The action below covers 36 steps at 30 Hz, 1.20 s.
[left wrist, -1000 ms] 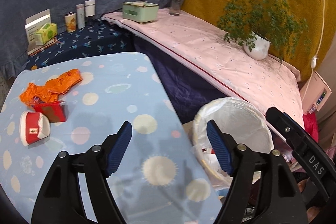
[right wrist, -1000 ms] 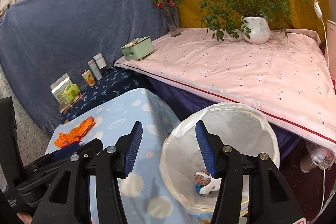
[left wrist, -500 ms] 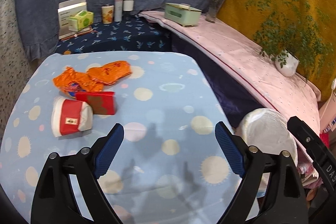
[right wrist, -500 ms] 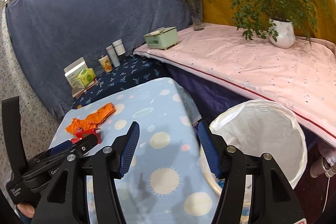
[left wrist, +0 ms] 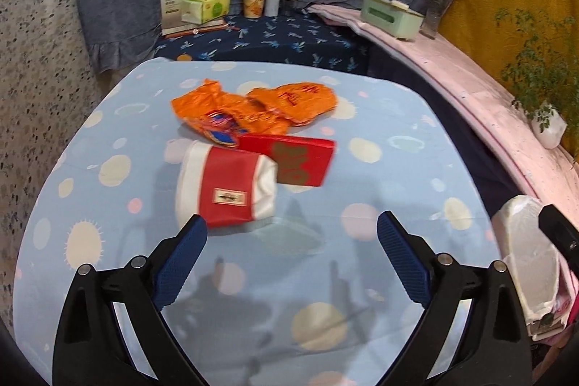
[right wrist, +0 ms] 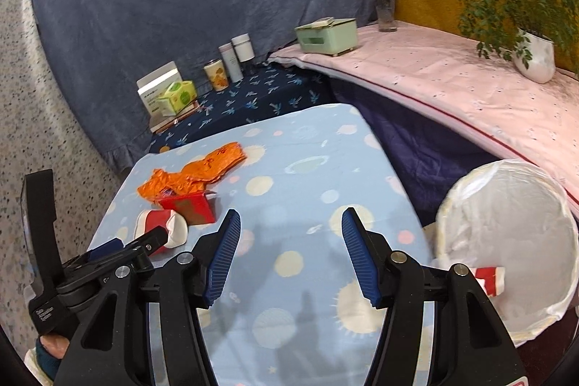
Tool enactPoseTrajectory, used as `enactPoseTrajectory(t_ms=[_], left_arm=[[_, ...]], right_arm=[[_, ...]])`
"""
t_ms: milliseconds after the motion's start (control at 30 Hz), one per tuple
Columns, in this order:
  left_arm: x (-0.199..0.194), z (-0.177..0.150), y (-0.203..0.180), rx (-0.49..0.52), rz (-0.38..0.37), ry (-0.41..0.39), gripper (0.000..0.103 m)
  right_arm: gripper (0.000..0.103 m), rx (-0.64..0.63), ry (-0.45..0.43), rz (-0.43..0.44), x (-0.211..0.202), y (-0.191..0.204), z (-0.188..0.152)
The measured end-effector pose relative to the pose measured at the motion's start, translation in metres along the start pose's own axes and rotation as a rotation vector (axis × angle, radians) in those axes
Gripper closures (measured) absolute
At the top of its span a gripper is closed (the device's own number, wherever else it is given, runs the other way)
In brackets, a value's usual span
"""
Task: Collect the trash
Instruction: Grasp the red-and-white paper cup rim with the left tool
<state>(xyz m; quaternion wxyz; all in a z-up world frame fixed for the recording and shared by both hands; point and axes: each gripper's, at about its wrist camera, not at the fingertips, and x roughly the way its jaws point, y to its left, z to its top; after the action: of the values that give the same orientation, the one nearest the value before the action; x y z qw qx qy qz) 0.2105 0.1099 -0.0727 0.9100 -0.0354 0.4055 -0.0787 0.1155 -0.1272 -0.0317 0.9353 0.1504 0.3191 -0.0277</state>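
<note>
On the blue spotted table [left wrist: 362, 277] lies a heap of trash: crumpled orange wrappers [left wrist: 253, 107], a flat red box [left wrist: 293, 160] and a red-and-white crushed cup [left wrist: 226, 183]. My left gripper [left wrist: 291, 223] hovers just short of the cup, its jaws opening with nothing between them. In the right wrist view the same wrappers [right wrist: 202, 170], box [right wrist: 190, 207] and cup [right wrist: 163, 227] sit at the left, with the left gripper [right wrist: 134, 241] beside them. My right gripper [right wrist: 291, 216] is open and empty over the table's middle. A white-lined bin [right wrist: 506, 241] stands off the table's right edge.
A red-and-white scrap [right wrist: 488, 279] lies in the bin. Behind the table, a dark blue surface carries a tissue pack [left wrist: 206, 4], a box and cans [left wrist: 253, 0]. A pink-covered ledge [right wrist: 452, 85] holds a green case [right wrist: 325, 35], a vase and a potted plant [right wrist: 535, 55].
Both views have swung left, from the bin toward the table. The trash heap now lies just ahead of the left gripper, whose jaws have spread wider. The right jaws look about the same.
</note>
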Motion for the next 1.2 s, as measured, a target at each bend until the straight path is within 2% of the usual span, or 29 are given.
enactPoseTrajectory(t_ms=[300,667,800,867,1200], left_arm=[[0.040,-0.002,0.041,0.011,0.032,0.052,0.012],[0.073,0.008,0.048,-0.004,-0.009,0.095,0.012],[0.078,0.010,0.050,-0.017,-0.031,0.102,0.016],[0.080,0.011,0.053,-0.024,-0.051,0.116,0.025],[0.070,0.015,0.072,-0.051,-0.072,0.088,0.025]], right_arm=[[0.046,-0.010,0.057,0.033,0.048,0.035,-0.004],[0.046,-0.023,0.112,0.067,0.111,0.068,0.001],[0.046,-0.013,0.136,0.087,0.133,0.076,0.003],[0.046,-0.008,0.148,0.098,0.143,0.079,0.003],[0.046,0.002,0.191,0.176,0.173,0.098,0.002]])
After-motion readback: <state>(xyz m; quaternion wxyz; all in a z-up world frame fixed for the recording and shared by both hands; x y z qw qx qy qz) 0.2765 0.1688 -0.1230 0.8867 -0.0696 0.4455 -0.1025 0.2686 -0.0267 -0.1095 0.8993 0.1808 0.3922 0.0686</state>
